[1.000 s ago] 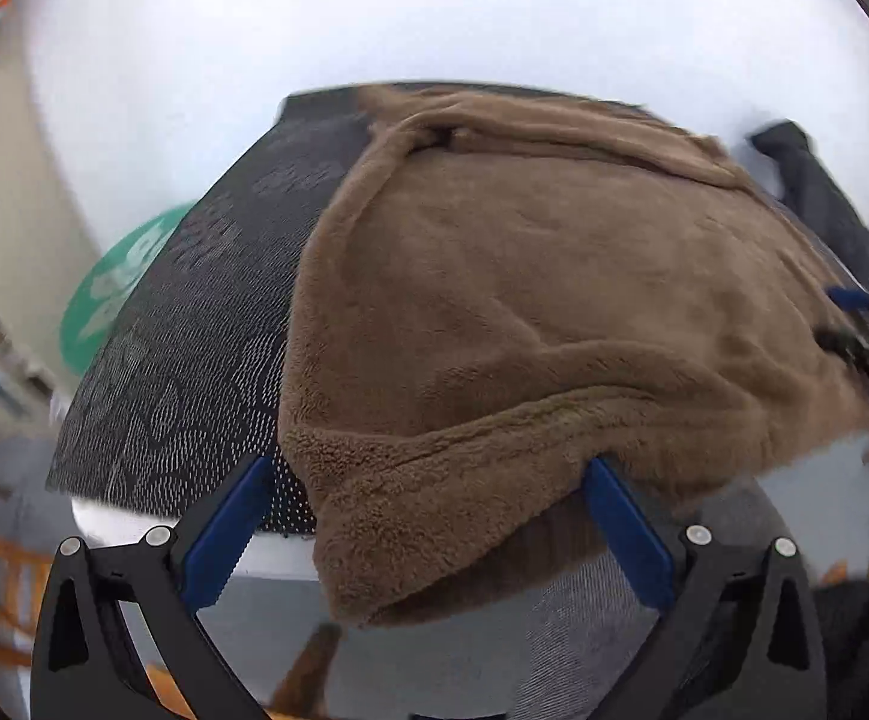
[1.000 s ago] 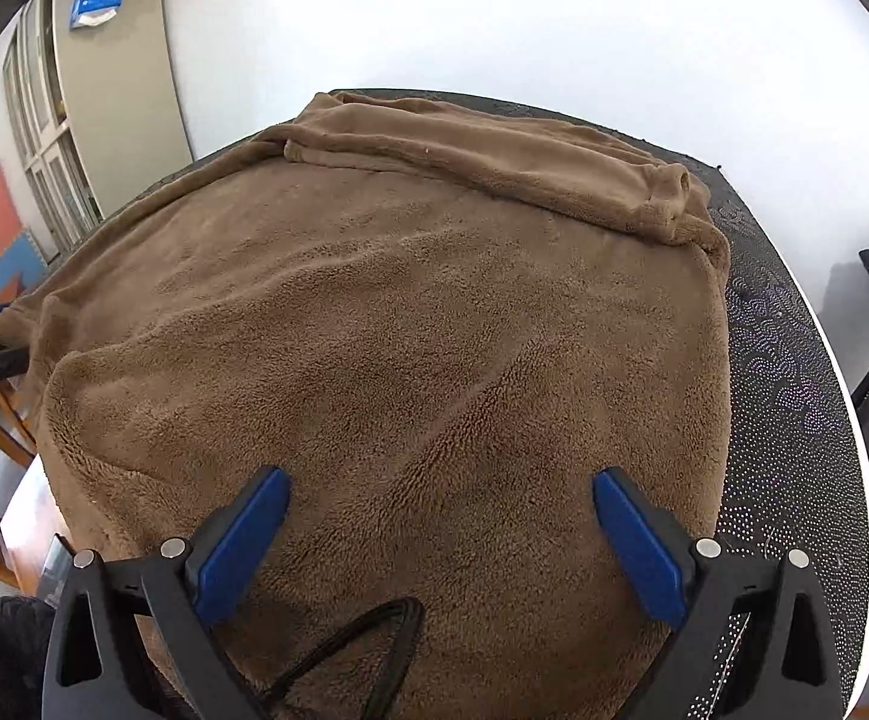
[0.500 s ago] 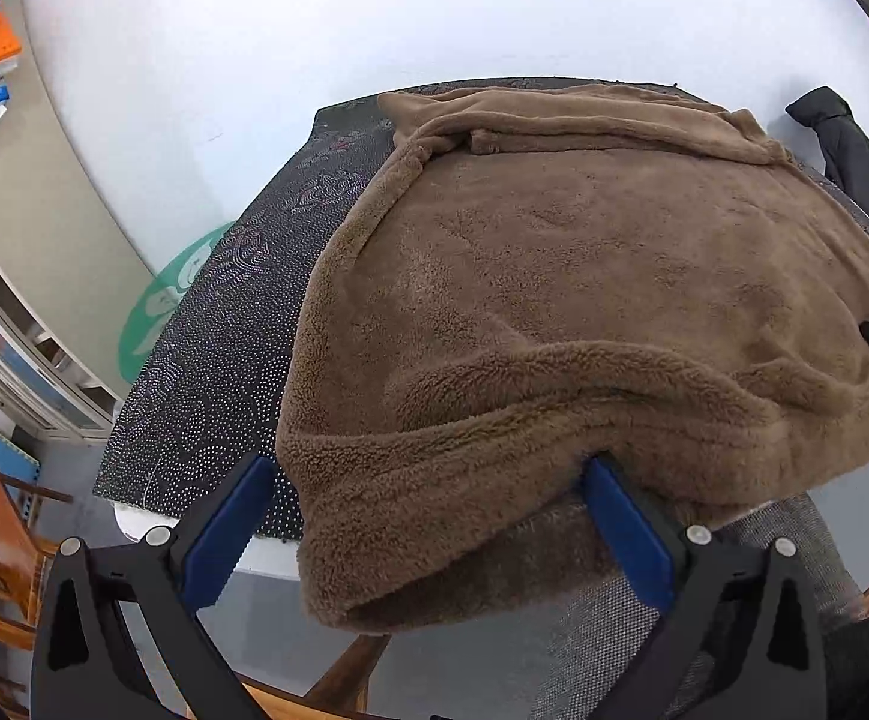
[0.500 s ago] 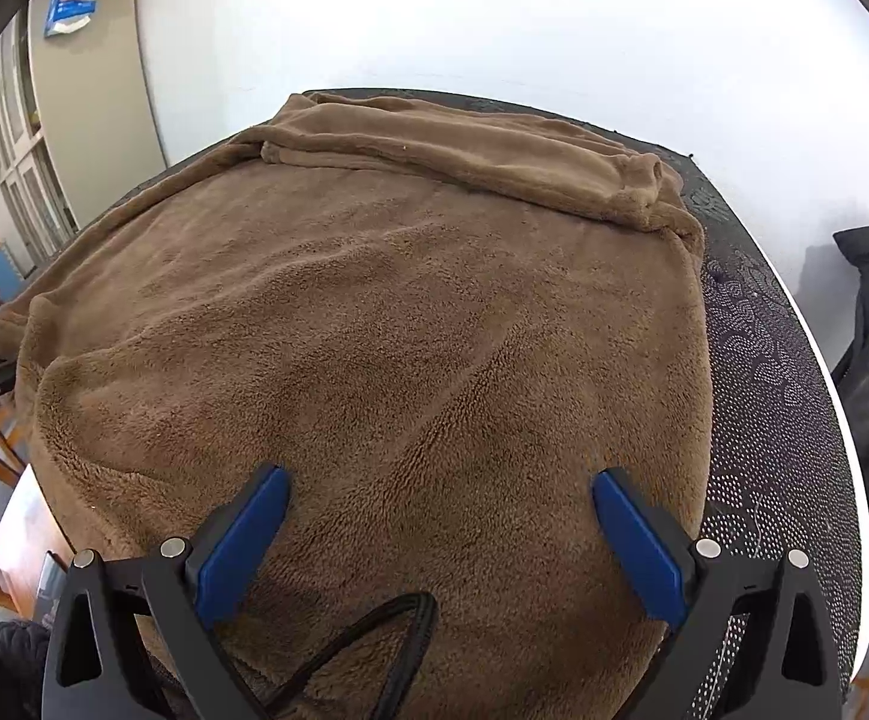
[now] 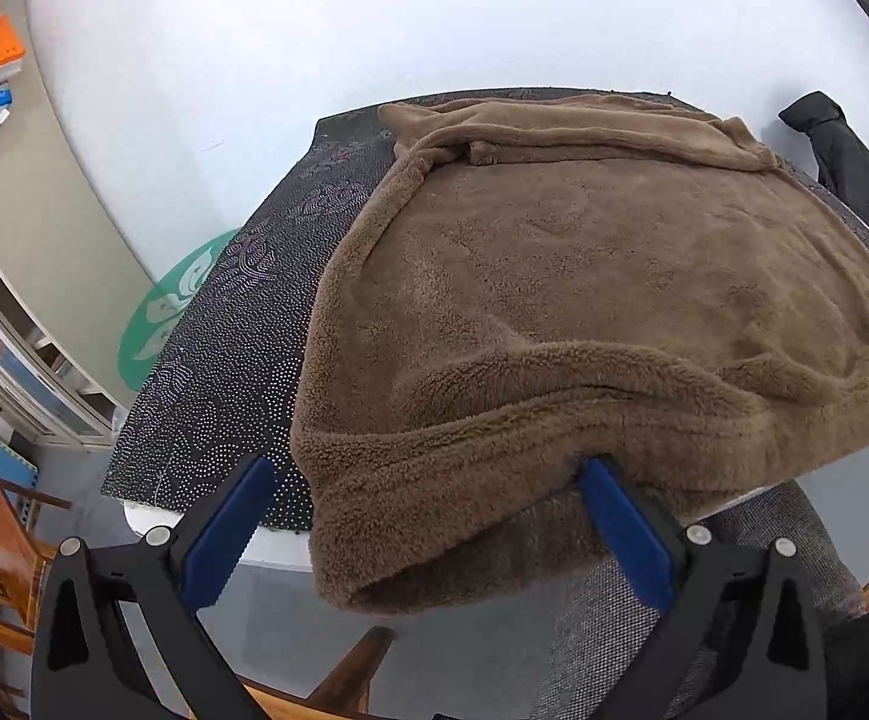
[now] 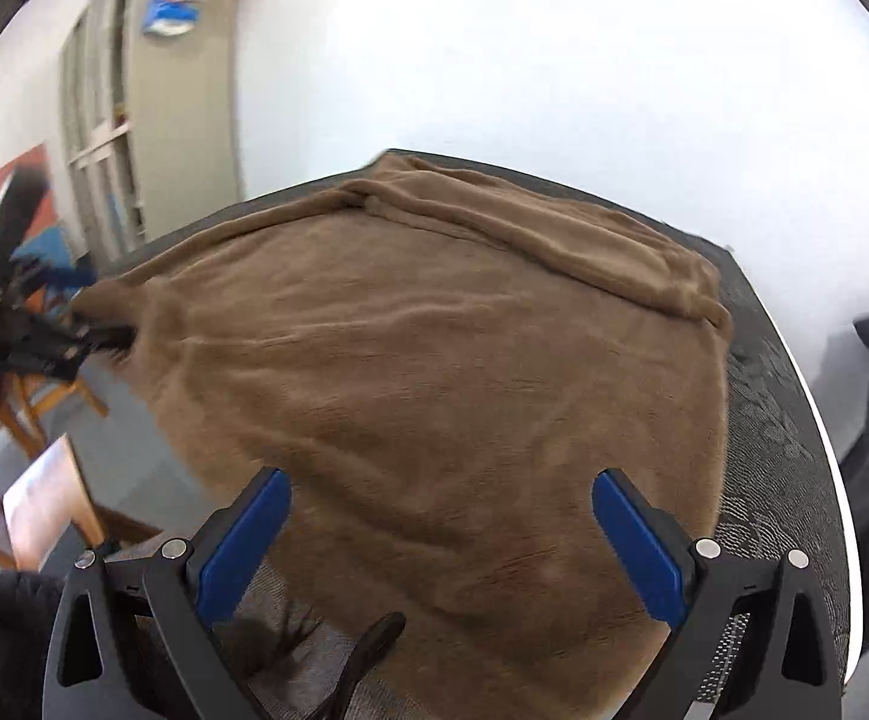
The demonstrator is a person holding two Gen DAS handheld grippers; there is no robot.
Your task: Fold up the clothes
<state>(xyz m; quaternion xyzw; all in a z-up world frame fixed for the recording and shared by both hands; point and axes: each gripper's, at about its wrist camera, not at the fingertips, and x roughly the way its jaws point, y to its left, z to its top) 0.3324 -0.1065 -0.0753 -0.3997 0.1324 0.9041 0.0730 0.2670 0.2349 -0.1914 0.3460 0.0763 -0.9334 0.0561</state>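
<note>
Brown fleece garment (image 5: 584,300) lay over the dotted black table (image 5: 242,330), left gripper (image 5: 428,516) and right gripper (image 6: 440,516) both spread wide at its near hem.

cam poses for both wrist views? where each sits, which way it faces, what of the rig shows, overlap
Left wrist: at the near left corner, facing across the brown fleece garment on the dotted dark table cover; left gripper open.
Right wrist: at the near right edge, facing the far wall; right gripper open, the left gripper far left.
Shared: garment, cover, black jacket.
</note>
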